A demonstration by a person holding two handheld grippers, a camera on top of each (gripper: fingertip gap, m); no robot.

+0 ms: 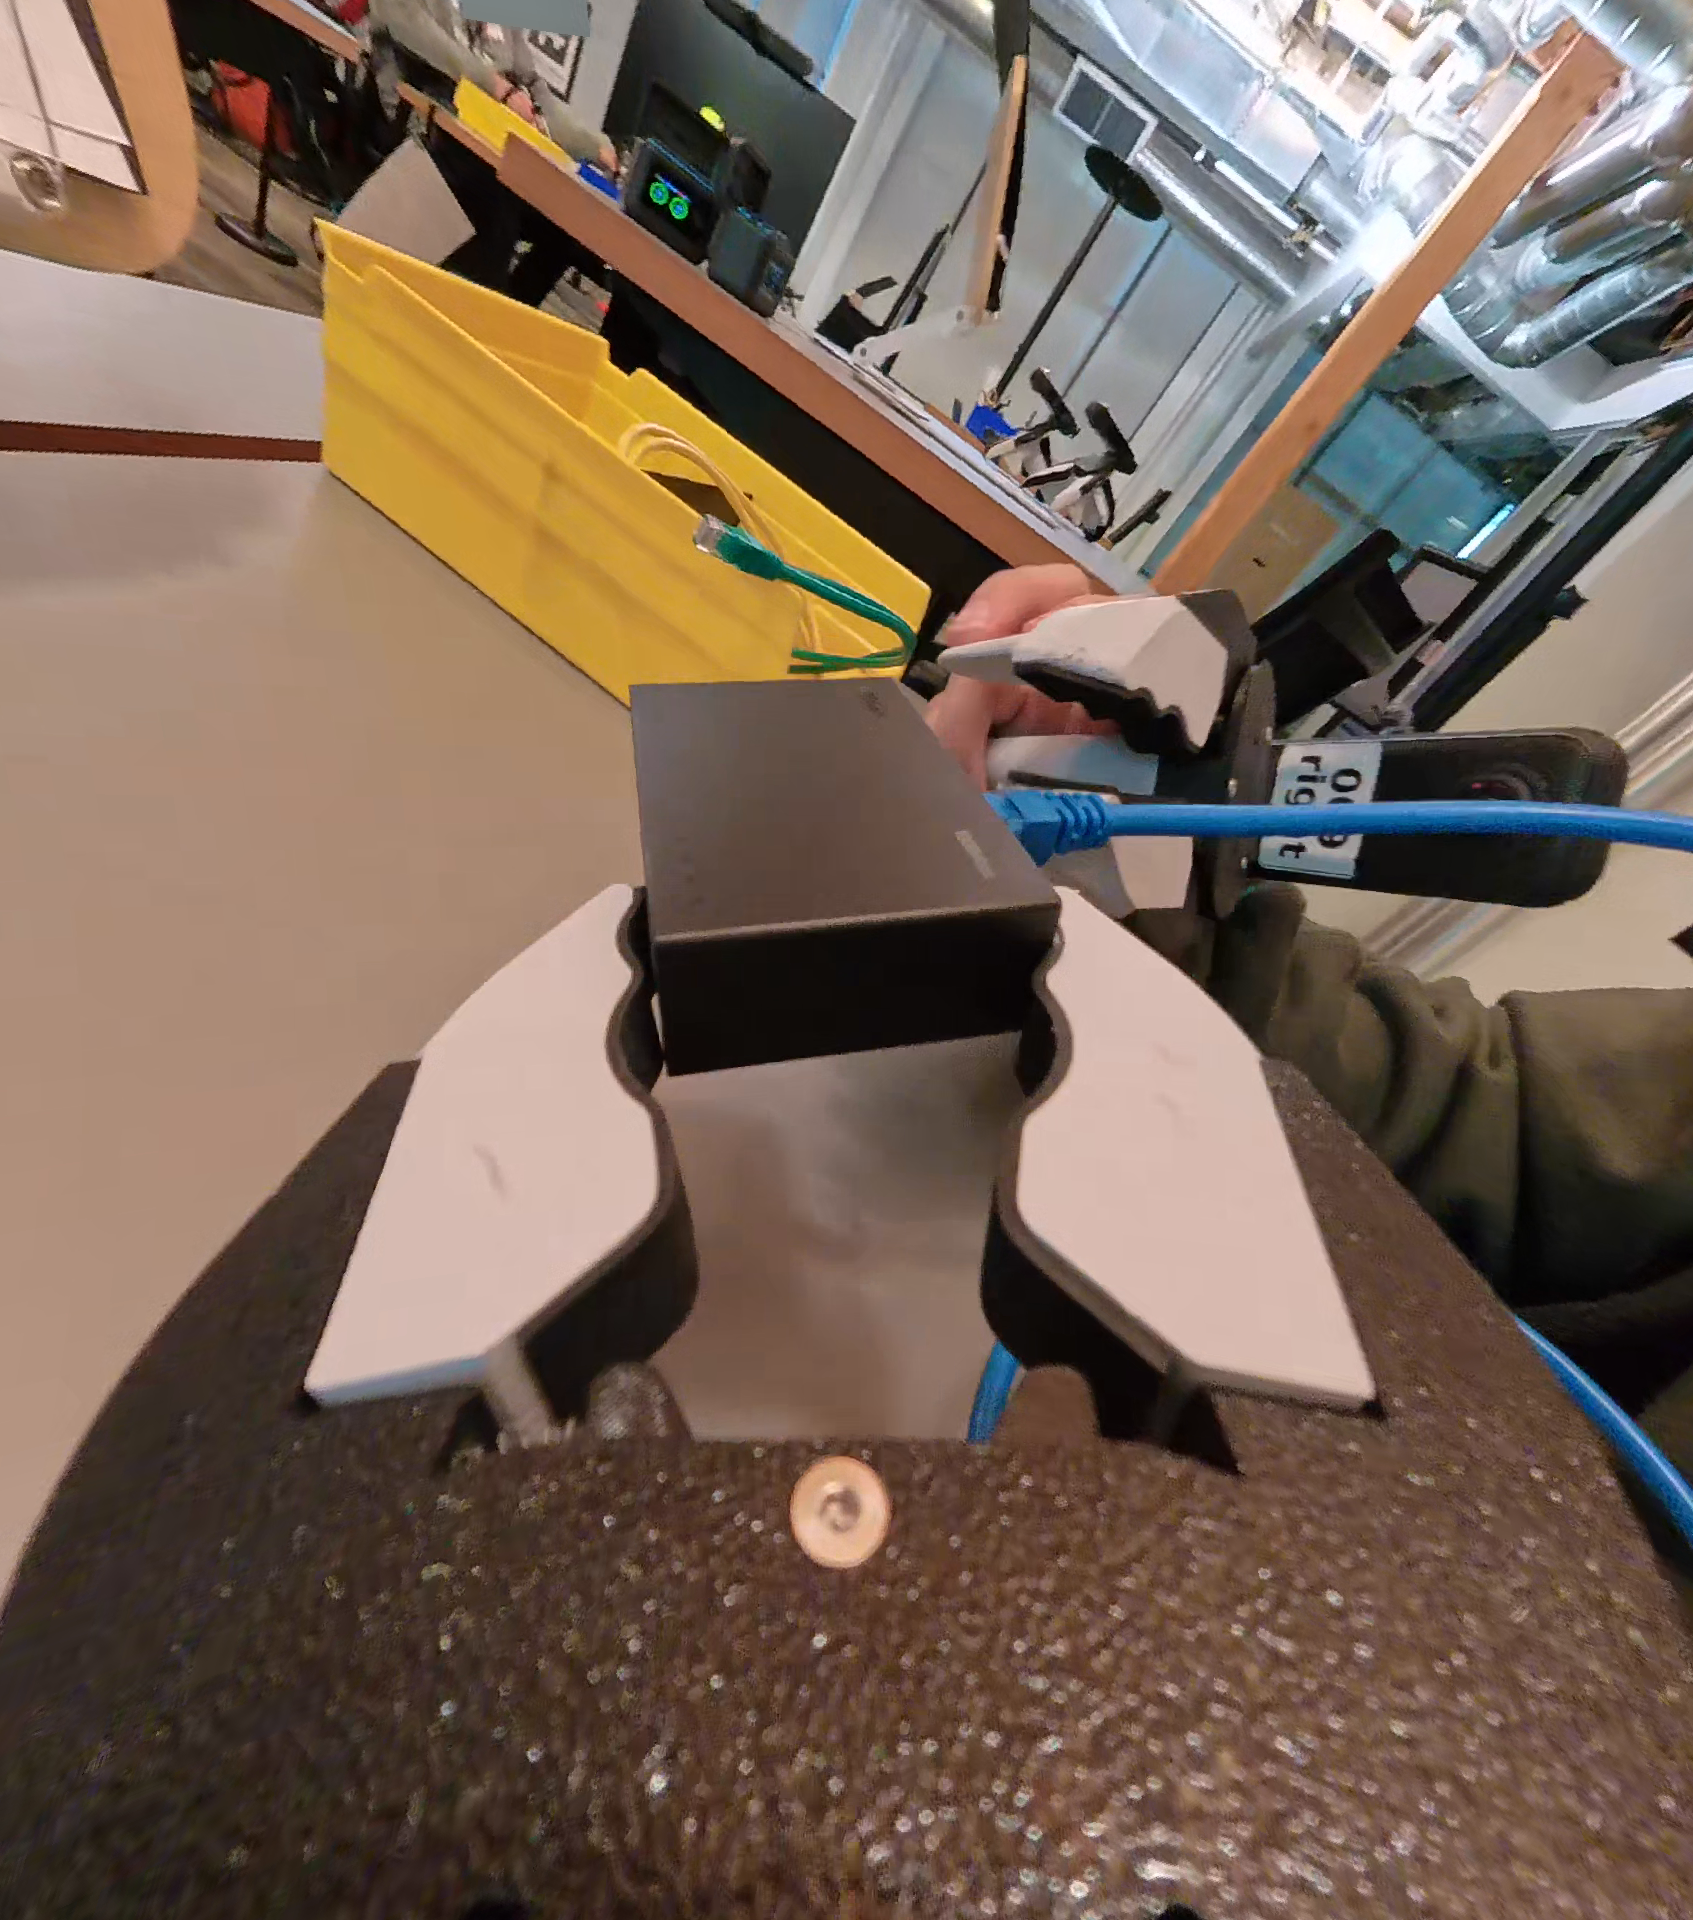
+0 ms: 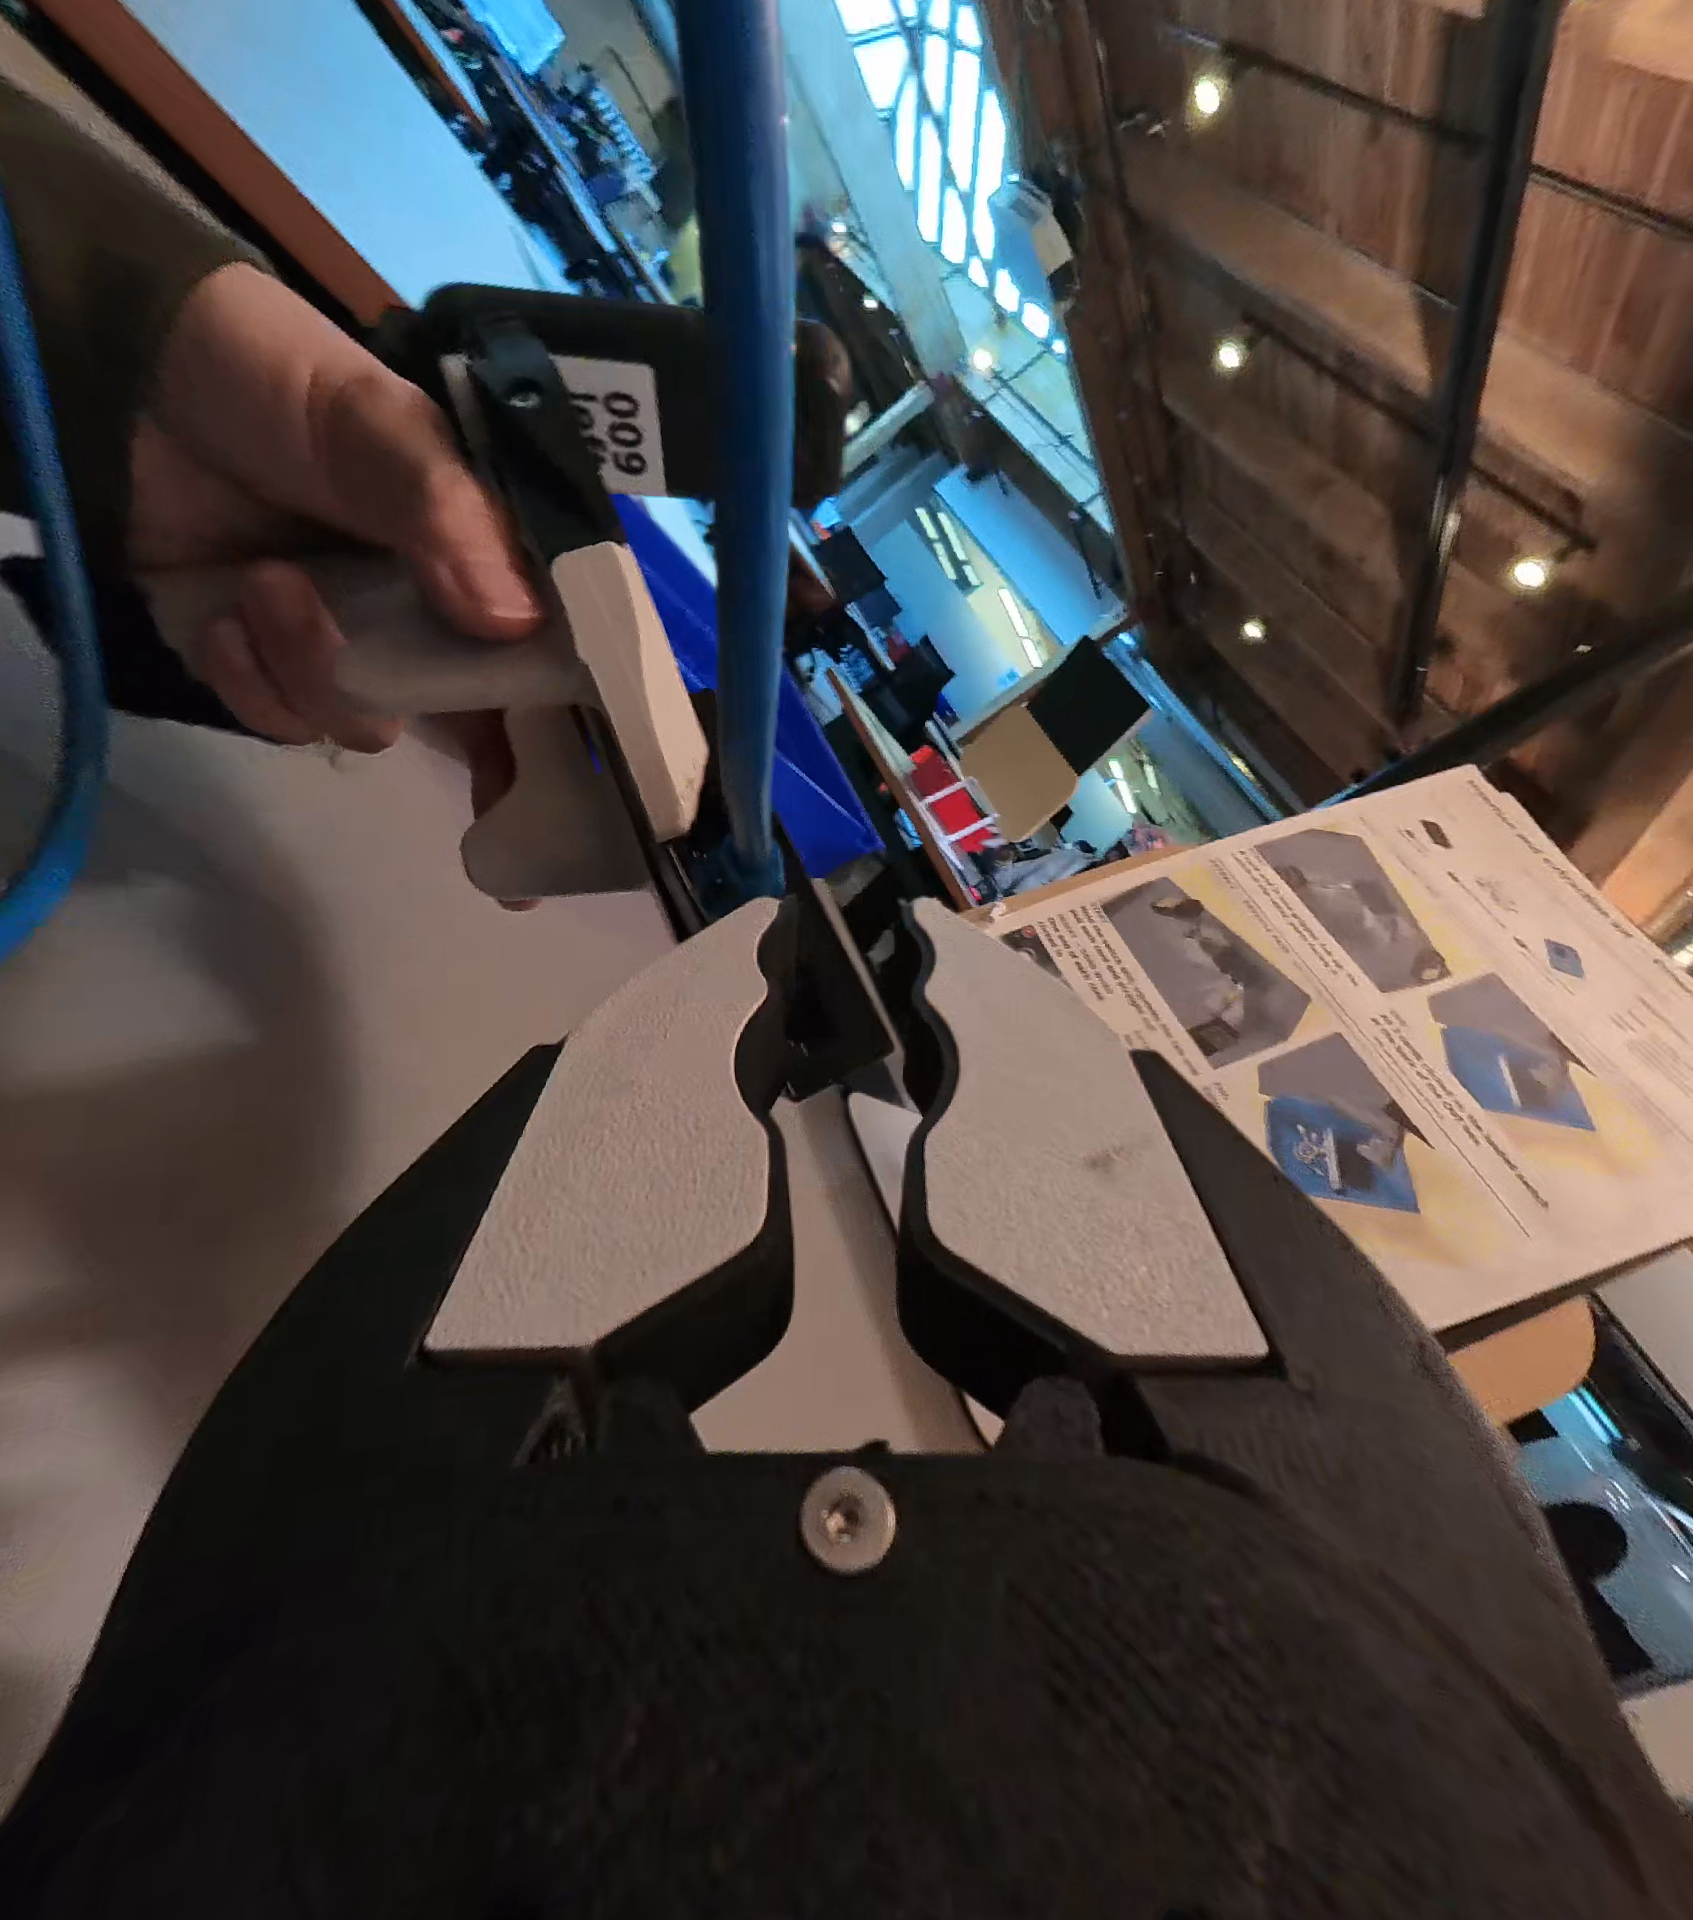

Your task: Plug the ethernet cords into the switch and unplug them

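Starting at the left of the left wrist view, we see a yellow bin on the grey table, with a green ethernet cord and a pale yellow cord spilling over its rim, both unplugged. In the middle, our left gripper has its jaws clamped on the near end of the black switch, one finger against each side, holding the box steady just above or on the table; we cannot tell which. To the right, a blue ethernet cord runs into the switch's side face, its plug boot at a port, and our right gripper sits just beside that plug. Its jaws are narrowed around something dark, but whether they grip the plug or the edge of the switch we cannot tell. We judge the switch a light, rigid, smooth-sided box that would slide without bracing, so holding it by its flat sides suits it. The cord is limp and springy; the stiff boot behind the clip is the place to take hold, since the latch tab is small and breakable. The right wrist view adds what the left lacks: our hand on the left gripper's handle, the blue cord looping back past the sleeve, and a printed instruction sheet at right. It hides the bin and spare cords.
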